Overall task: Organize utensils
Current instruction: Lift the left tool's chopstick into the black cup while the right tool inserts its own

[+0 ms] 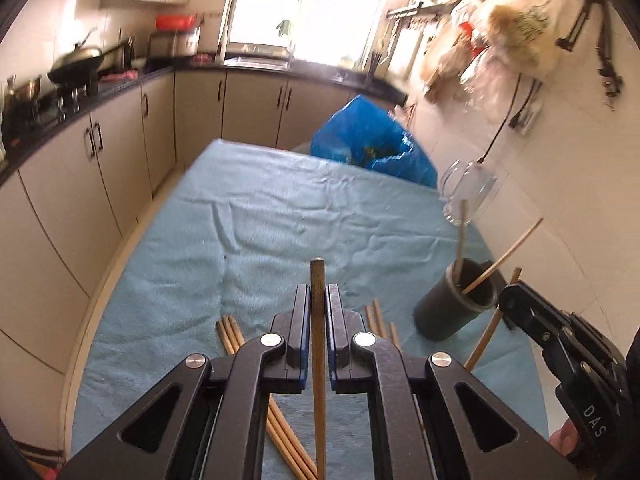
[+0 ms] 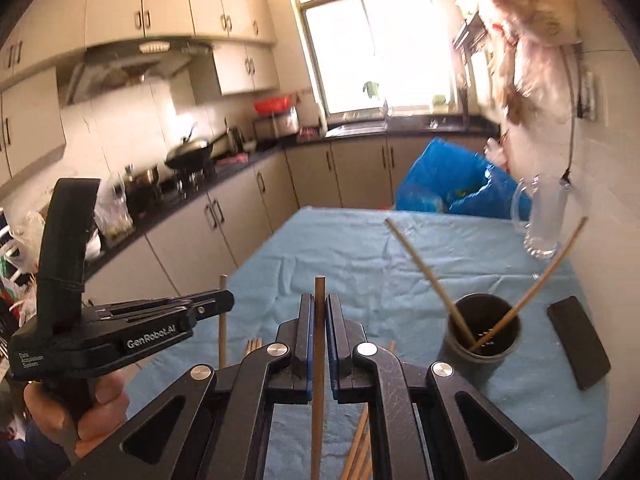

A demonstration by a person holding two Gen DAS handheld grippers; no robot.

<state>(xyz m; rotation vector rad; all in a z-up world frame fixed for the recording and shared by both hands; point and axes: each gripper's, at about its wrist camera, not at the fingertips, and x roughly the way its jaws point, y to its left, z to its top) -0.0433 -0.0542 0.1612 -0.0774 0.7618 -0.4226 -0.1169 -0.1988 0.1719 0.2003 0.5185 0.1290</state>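
Two wooden chopsticks are off the cloth, one in each gripper. The left gripper (image 1: 319, 300) is clamped narrow on a squared, light-brown chopstick (image 1: 318, 344) that stands between its blue-edged pads, blunt end poking just past the tips. The right gripper (image 2: 319, 312) pinches a rounder chopstick (image 2: 319, 360) the same way, upright between the pads. More loose chopsticks (image 1: 232, 334) lie flat on the worktop below the grippers, fanned in a bundle. A dark cylindrical cup (image 2: 482, 338), matte, stands on the cloth to the right, with two chopsticks (image 2: 424, 272) leaning out of it in a V; pale markings at the bottom inside are too small to read. Beside the cup lies a flat black rectangular block (image 2: 578, 342). Behind it is a clear glass mug (image 2: 542, 216) with a handle, near the tiled wall. The worktop is covered by a wrinkled light-blue cloth (image 1: 280, 208), with a crumpled blue plastic bag (image 1: 372, 140) at its far end. Lettering on the left gripper's body, seen from the right wrist, reads "GenRobot.AI" and "Data Acquisition System"; the right gripper's body shows "DAS".
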